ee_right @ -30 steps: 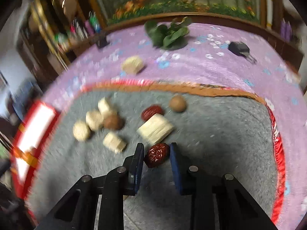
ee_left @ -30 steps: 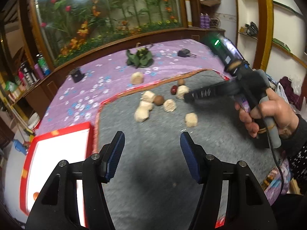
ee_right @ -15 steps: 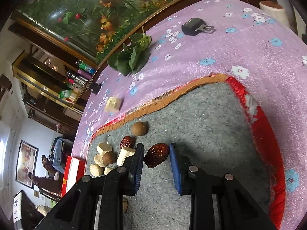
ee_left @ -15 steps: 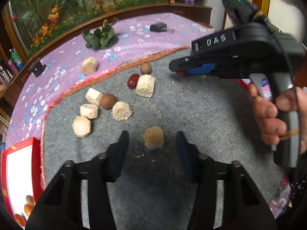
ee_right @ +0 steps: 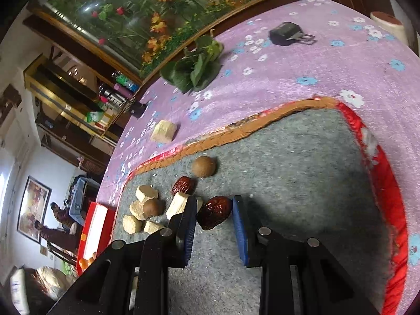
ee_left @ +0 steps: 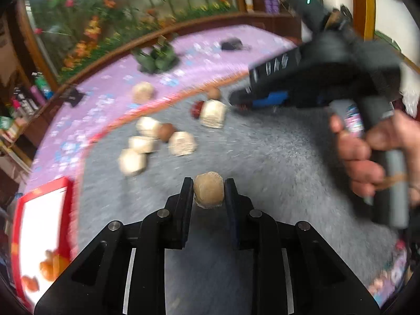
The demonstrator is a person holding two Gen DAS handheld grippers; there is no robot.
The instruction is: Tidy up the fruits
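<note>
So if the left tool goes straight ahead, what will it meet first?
The left tool already grips a pale chunk. Straight beyond it is bare grey mat, then probably the pale block near the mat's border; depth is unclear.

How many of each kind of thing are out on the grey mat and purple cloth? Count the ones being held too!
Beige chunks: 7
Red dates: 2
Brown round fruits: 2
Total: 11
</note>
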